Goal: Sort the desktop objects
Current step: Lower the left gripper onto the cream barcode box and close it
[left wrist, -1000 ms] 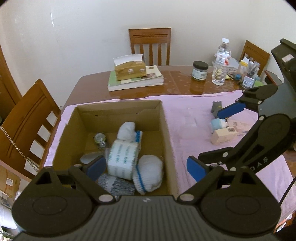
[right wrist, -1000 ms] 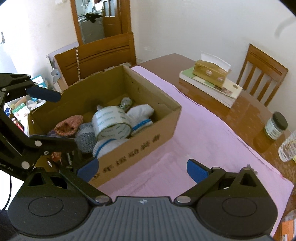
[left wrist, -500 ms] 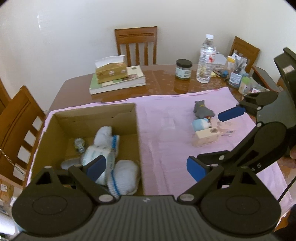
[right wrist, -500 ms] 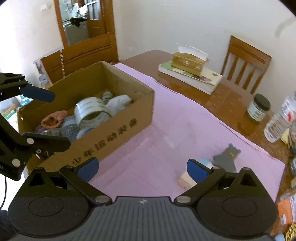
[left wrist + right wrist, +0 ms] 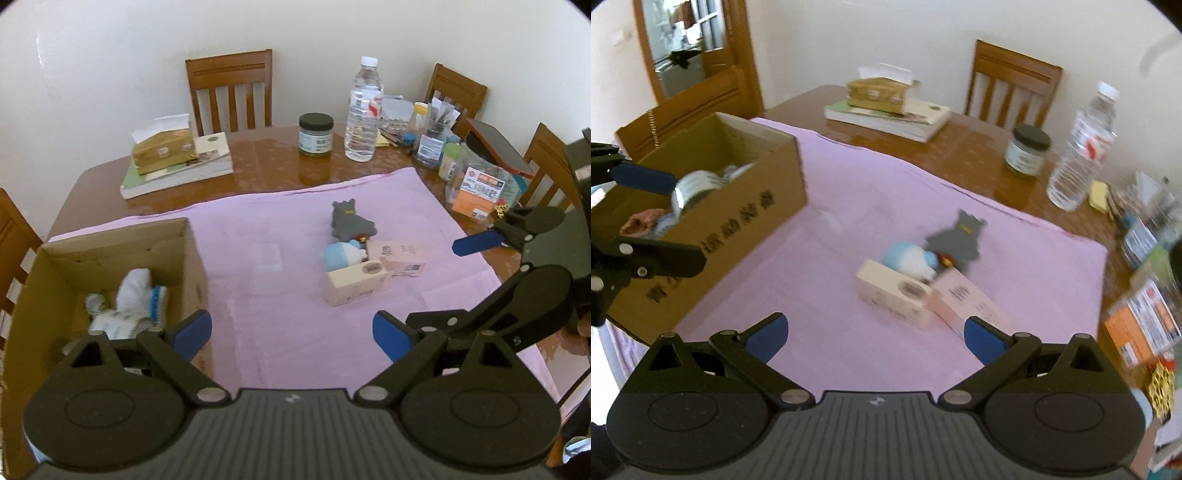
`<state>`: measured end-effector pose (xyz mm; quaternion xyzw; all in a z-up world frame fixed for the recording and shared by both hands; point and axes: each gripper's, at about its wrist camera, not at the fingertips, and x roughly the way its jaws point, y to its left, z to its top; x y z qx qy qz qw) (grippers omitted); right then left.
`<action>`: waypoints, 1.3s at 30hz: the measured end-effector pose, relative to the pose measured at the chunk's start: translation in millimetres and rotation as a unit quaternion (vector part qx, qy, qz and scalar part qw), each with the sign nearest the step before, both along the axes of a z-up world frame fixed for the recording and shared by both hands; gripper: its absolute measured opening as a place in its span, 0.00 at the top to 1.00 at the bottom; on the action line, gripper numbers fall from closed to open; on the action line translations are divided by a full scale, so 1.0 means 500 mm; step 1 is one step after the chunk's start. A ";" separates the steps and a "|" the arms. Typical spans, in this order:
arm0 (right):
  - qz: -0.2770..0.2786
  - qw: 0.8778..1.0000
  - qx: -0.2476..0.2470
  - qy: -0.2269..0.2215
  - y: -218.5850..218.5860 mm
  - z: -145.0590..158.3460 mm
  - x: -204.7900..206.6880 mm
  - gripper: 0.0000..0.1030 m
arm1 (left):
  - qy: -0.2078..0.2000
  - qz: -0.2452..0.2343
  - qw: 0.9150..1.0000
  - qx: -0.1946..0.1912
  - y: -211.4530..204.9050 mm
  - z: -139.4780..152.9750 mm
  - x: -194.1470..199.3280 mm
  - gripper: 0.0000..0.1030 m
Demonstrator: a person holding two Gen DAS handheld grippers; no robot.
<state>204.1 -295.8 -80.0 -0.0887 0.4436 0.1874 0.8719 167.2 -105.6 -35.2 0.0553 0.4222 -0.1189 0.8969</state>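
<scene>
The cardboard box (image 5: 110, 258) served as the landmark, standing at one end of the pink cloth (image 5: 280, 288) on the wooden table (image 5: 258, 162). In the left wrist view its near wall was cut off by the left gripper (image 5: 291, 332), whose blue pads stood wide apart with nothing between them. Only part of the contents showed there: a white sock with a blue cuff (image 5: 138, 291) and a roll of printed tape (image 5: 112, 321) below it, half hidden by a finger; a small object beside the sock was too unclear to name. The right wrist view was blurred, and in it the box held the tape roll (image 5: 696, 184) and something pinkish-brown (image 5: 642, 219) that could not be made out.

Well away from the box, near the middle of the cloth, four loose things lay in a touching cluster: a grey cat-shaped toy (image 5: 349, 221) farthest from the box's end, a blue and white plush (image 5: 341, 254) against it, a cream carton (image 5: 356, 286) in front, and a pale pink carton (image 5: 397, 254) partly behind that one. Their printing was unreadable.

The right gripper (image 5: 873, 338) also had its pads spread with bare cloth between them, the cluster lying just beyond its tips.

Beyond the cloth from the box stood a tissue box (image 5: 164, 147) on books (image 5: 177, 173), a dark-lidded jar (image 5: 316, 133) and a water bottle (image 5: 364, 110); the clutter at the table's far corner was too crowded to sort out.
</scene>
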 end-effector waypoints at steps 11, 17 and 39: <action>-0.040 0.999 0.006 0.011 -0.077 -0.025 -0.004 0.00 | 0.010 0.004 1.000 0.000 -0.075 -0.027 0.029 0.09; -0.097 0.995 -0.011 0.011 -0.095 -0.042 -0.020 0.00 | 0.005 -0.012 1.000 0.013 -0.108 -0.053 0.036 0.09; -0.089 0.995 -0.003 0.041 -0.188 -0.124 0.004 0.00 | 0.044 0.063 0.997 -0.019 -0.193 -0.182 0.136 0.09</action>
